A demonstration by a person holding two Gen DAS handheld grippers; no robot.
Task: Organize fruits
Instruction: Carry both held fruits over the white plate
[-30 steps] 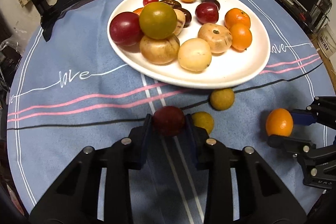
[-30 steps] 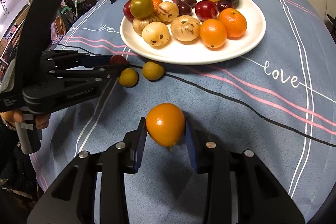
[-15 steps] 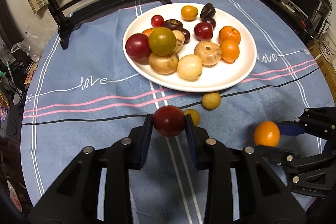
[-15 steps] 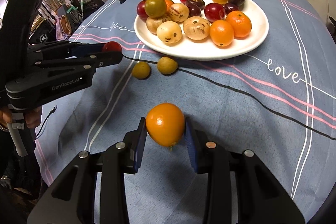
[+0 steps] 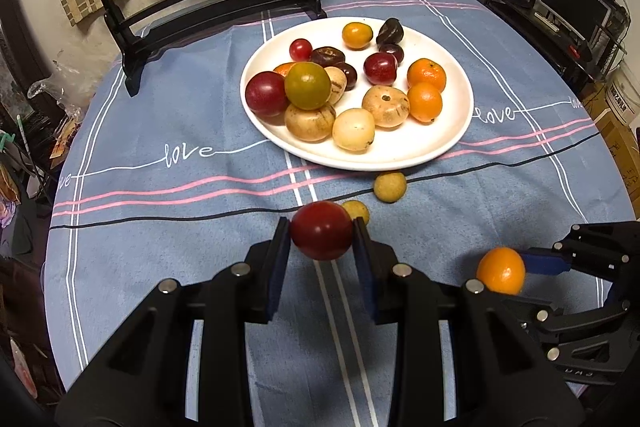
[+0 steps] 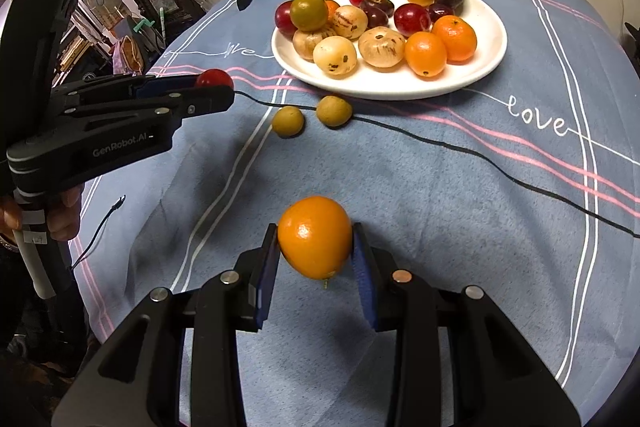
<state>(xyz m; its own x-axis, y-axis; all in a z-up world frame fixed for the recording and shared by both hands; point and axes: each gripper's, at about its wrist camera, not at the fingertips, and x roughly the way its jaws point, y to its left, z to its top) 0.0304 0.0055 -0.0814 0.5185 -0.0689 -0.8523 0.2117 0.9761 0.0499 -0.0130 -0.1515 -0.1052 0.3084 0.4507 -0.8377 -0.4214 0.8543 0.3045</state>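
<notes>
Fruit is clamped in both grippers above the blue tablecloth (image 5: pixel 168 115): the left gripper (image 5: pixel 322 239) holds a red plum (image 5: pixel 322 230), the right gripper (image 6: pixel 315 247) an orange (image 6: pixel 315 237). To finish well, carry each over the white plate (image 5: pixel 460 131), lower into bare space beside matching fruit, then release gently so nothing rolls.

Dim warm light, fisheye-warped edges
</notes>
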